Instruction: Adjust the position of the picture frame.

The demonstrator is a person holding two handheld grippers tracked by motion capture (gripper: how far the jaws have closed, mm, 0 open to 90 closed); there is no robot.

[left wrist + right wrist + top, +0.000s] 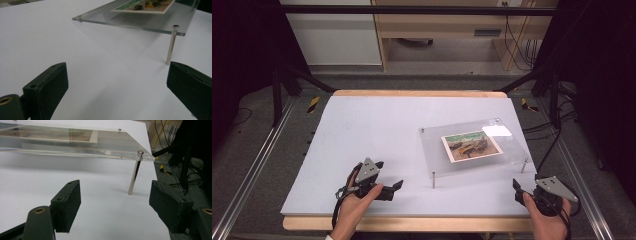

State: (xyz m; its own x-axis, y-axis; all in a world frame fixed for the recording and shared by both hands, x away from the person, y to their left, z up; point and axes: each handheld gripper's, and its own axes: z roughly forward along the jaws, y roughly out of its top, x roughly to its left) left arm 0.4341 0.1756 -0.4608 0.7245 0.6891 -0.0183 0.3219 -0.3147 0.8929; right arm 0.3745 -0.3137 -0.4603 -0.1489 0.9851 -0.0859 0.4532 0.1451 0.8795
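A: Ahead of left gripper [392, 176]: clear acrylic stand [437, 150], raised on 4 metal legs. Nearest leg [171, 45] just past the right-hand fingertip [190, 82] in left gripper view, not touching.

B: Left fingers?

A: Wide apart, nothing between the pads but bare white table [362, 125]. Resting low at the table's near edge, held in the left hand [357, 202].

B: Right gripper [516, 186]?

A: Also spread wide, empty. Sitting at the near right corner, held in the right hand [549, 220]. In right gripper view, 1 leg [134, 173] upright beyond the gap, nearer the right-hand finger [170, 205] than the left-hand one [66, 205]. No contact.

B: Where's the photo?

A: Photo card [472, 145] under the top plate, about centred. Beyond and above both sets of fingertips. Seen at the top of left gripper view [143, 6] past the plate's front edge, and through the plate in right gripper view [52, 135].

B: Stand relative to both grippers?

A: Ahead and to the right of the left fingers, ahead and to the left of the right fingers. Clear of both.
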